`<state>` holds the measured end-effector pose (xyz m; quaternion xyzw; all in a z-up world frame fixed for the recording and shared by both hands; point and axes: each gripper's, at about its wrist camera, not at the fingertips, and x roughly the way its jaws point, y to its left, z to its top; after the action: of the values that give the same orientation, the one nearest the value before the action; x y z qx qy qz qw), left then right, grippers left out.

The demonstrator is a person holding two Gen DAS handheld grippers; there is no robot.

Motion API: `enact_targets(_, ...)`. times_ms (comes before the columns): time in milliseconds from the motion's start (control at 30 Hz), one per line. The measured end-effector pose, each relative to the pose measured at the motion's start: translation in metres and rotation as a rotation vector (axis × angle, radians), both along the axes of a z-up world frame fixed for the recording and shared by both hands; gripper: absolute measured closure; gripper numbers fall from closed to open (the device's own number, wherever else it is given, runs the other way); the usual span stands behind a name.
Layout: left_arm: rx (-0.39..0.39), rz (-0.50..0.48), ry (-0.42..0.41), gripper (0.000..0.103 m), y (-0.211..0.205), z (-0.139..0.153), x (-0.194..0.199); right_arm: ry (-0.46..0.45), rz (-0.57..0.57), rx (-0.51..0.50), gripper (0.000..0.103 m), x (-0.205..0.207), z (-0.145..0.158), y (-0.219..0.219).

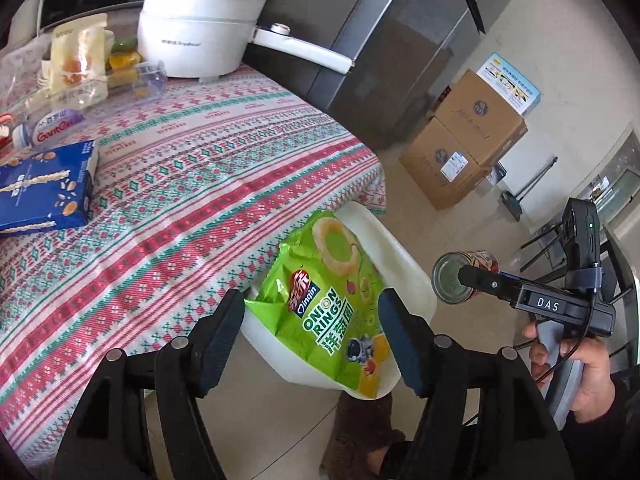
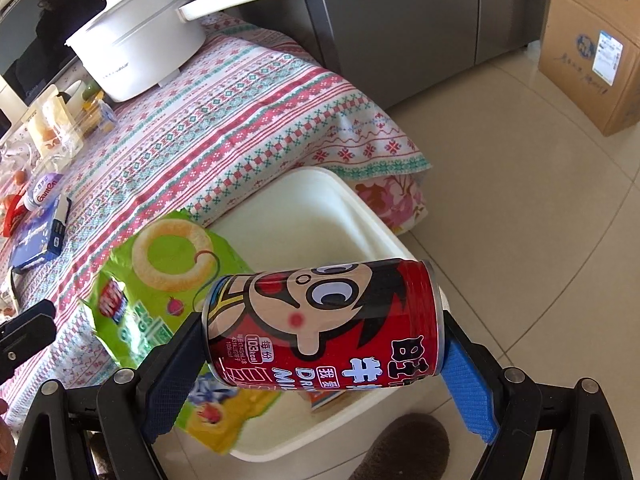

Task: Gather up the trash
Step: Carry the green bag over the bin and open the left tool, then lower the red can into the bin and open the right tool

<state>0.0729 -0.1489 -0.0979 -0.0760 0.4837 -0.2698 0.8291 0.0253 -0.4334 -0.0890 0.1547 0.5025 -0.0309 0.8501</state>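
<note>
Counts: one red milk can (image 2: 320,328), one green onion-ring bag (image 1: 332,304), one white bin (image 2: 320,216), two cardboard boxes (image 1: 464,140).
Can: lies sideways above the bin, long axis crosswise between the fingers.
Right hand-held gripper (image 2: 320,364): clamps the can's ends.
Left hand-held gripper (image 1: 312,336): spread apart, gripping nothing, the bag in the bin just beyond it.
Worktop (image 1: 180,184): blue box (image 1: 44,192), white pot (image 1: 200,32).

White bin (image 2: 360,216): floor largely hidden by onion rings bag (image 2: 168,280) and red milk can (image 2: 320,328); orange-edged item under the can unidentifiable. Blue box (image 1: 44,188): cut off by the left edge. Water bottle (image 1: 52,128): partly out of frame. Wrappers (image 1: 80,60) by the pot: contents indistinct.
</note>
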Motion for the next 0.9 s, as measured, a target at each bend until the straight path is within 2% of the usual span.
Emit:
enact_targets(67,0.022,0.035,-0.002,0.021,0.012,0.004,0.002,0.006,0.006,-0.005,0.012,0.003,-0.001,0.005)
enact_targets(367,0.09,0.125,-0.049,0.006,0.059,0.018,-0.001,0.056,0.041,-0.026,0.012,0.025,-0.015,0.027)
enact_targets(700,0.123,0.196,-0.038,0.002,0.107,0.014,-0.005,0.085,0.055,-0.024,0.011,0.045,-0.021,0.049)
enact_targets(900,0.132,0.239,-0.031,0.001,0.133,0.014,-0.006,0.082,0.079,-0.049,0.006,0.054,-0.016,0.068)
